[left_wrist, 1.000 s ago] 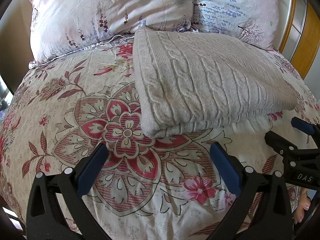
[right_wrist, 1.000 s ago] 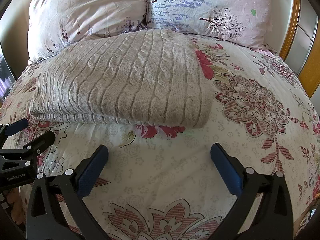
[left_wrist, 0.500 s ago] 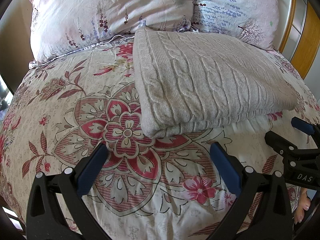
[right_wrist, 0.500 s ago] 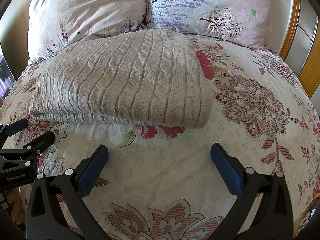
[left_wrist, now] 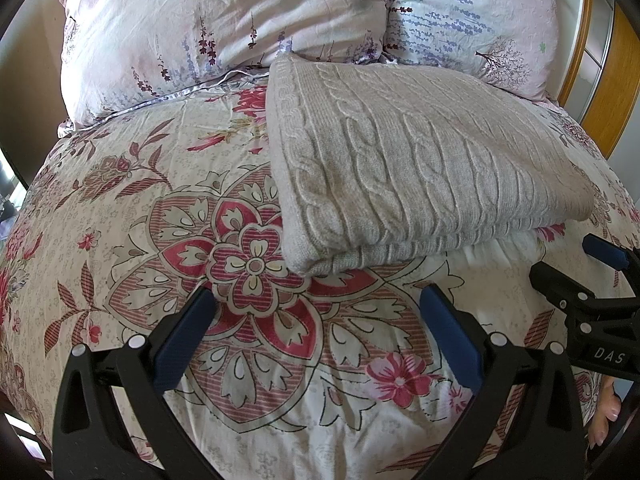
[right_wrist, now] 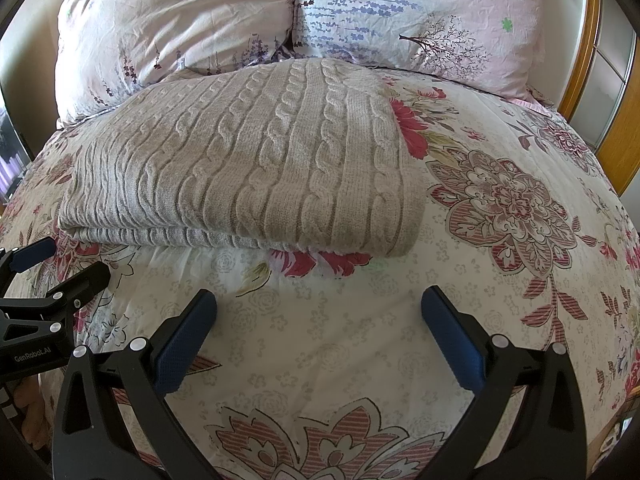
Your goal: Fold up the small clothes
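Observation:
A grey cable-knit sweater (left_wrist: 400, 168) lies folded into a flat rectangle on the floral bedspread (left_wrist: 140, 208), its far edge against the pillows. It also shows in the right wrist view (right_wrist: 256, 168). My left gripper (left_wrist: 318, 320) is open and empty, hovering just in front of the sweater's near left corner. My right gripper (right_wrist: 320, 320) is open and empty, in front of the sweater's near right edge. Each gripper shows at the edge of the other's view: the right gripper (left_wrist: 576, 276) and the left gripper (right_wrist: 52, 268).
Two floral pillows (left_wrist: 224, 28) (left_wrist: 472, 16) stand at the head of the bed. A wooden frame (right_wrist: 620, 128) runs along the right side. Bare bedspread (right_wrist: 520, 208) lies to the right of the sweater and also to its left.

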### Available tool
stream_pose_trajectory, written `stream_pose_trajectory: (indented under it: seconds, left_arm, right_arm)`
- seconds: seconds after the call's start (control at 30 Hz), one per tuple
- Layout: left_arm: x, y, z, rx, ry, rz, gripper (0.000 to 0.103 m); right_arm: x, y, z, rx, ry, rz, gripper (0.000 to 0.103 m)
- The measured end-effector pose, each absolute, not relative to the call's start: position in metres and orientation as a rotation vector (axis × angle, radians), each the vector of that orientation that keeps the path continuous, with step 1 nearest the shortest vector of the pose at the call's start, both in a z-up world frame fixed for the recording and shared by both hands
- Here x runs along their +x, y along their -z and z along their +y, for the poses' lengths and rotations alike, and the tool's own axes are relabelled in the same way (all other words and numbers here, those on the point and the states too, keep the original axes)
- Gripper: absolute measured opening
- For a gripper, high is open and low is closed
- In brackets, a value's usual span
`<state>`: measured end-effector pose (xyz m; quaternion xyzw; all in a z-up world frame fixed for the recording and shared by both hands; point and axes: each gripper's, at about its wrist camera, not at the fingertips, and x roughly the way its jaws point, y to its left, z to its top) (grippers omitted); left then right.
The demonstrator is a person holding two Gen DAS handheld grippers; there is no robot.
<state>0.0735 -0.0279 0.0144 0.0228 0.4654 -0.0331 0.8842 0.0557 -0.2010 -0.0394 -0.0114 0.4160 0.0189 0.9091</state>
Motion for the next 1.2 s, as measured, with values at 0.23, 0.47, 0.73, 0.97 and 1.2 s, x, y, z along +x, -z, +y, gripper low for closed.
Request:
stream_pose_trajectory:
  seconds: [0.23, 0.47, 0.73, 0.97, 1.2]
  left_arm:
    - [0.0735, -0.0144, -0.028, 0.047, 0.069, 0.968, 0.101]
    - [0.0732, -0.0143, -0.028, 0.047, 0.068, 0.968, 0.101]
    - [0.0728, -0.014, -0.0277, 0.047, 0.068, 0.97, 0.101]
    - [0.0748, -0.0143, -0.0267, 0.048, 0.069, 0.98, 0.101]
    - [0.0753, -0.0142, -0.027, 0.048, 0.07, 0.986, 0.101]
  right_arm:
    - [0.0557, 0.0393, -0.2009, -0.023, -0.039, 0.858, 0.102]
    - [0.0558, 0.0393, -0.2009, -0.024, -0.039, 0.858, 0.102]
    - [0.0559, 0.0393, -0.201, -0.024, -0.039, 0.858, 0.102]
    - [0.056, 0.0393, -0.2007, -0.023, -0.039, 0.858, 0.102]
    - [0.0559, 0.0392, -0.2008, -0.023, -0.039, 0.858, 0.102]
